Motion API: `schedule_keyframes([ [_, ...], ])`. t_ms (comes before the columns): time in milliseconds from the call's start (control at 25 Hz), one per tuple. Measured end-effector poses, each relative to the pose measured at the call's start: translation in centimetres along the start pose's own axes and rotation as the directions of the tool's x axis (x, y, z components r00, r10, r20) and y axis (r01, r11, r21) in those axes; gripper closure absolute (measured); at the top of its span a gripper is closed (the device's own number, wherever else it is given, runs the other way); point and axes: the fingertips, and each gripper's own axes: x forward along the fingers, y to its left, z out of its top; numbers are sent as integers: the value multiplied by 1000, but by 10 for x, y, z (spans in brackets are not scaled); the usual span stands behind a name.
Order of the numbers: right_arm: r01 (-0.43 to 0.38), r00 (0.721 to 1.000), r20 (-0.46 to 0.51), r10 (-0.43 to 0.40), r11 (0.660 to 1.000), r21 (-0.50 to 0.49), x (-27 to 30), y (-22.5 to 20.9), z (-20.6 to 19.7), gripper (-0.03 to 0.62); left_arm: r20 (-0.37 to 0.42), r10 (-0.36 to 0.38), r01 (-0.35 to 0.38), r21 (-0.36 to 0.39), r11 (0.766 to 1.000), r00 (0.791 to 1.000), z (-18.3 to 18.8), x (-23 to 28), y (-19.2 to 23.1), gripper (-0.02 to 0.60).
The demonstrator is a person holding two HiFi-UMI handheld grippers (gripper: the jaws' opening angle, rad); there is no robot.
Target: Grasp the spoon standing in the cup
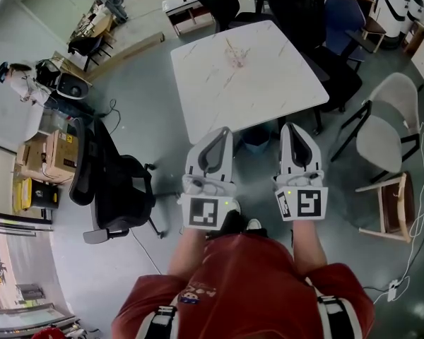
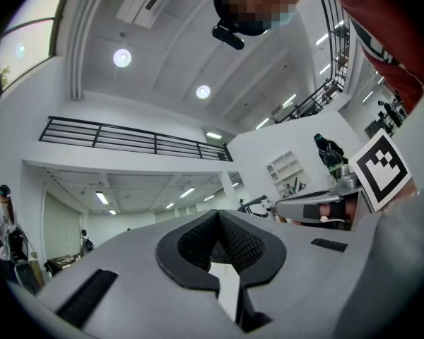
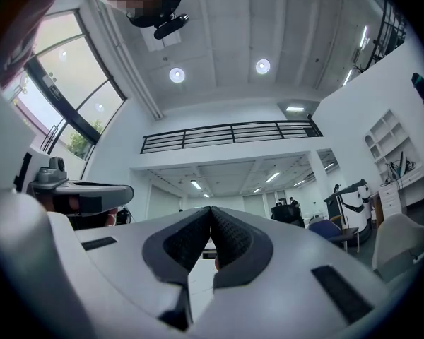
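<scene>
No cup or spoon shows in any view. The white marble-patterned table (image 1: pixel 247 76) stands ahead of me, with only a faint reddish mark (image 1: pixel 236 55) near its middle. My left gripper (image 1: pixel 224 131) and right gripper (image 1: pixel 289 126) are held side by side in front of the table's near edge, pointing toward it. Both are shut with nothing between the jaws. In the left gripper view the left gripper (image 2: pixel 216 212) points up at the ceiling and a railing; in the right gripper view the right gripper (image 3: pixel 210 209) does the same.
A black office chair (image 1: pixel 110 184) stands to my left and a grey chair (image 1: pixel 389 124) with a wooden stool (image 1: pixel 391 207) to my right. Dark chairs (image 1: pixel 307 20) line the table's far side. Cardboard boxes (image 1: pixel 46 157) sit at the far left. Cables (image 1: pixel 414 232) trail on the floor.
</scene>
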Motion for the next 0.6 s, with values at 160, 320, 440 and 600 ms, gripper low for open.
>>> schedule_keyframes([
  [160,0,1000,-1,0,1000,2,4,-4,-3,580,4,3,-3,7,1000,1000,-3,5,1,572],
  [320,7,1000,-5,-7,1000,-7,7,-6,-6,580,6,-4,4,4,1000,1000,-6,10,4,572],
  [440,9,1000,7,-9,1000,2,13,-7,-5,580,19,-5,5,-9,1000,1000,-8,16,7,572],
  [600,6,1000,-7,-6,1000,-17,25,-9,-12,580,18,-5,6,-22,1000,1000,-15,26,13,572],
])
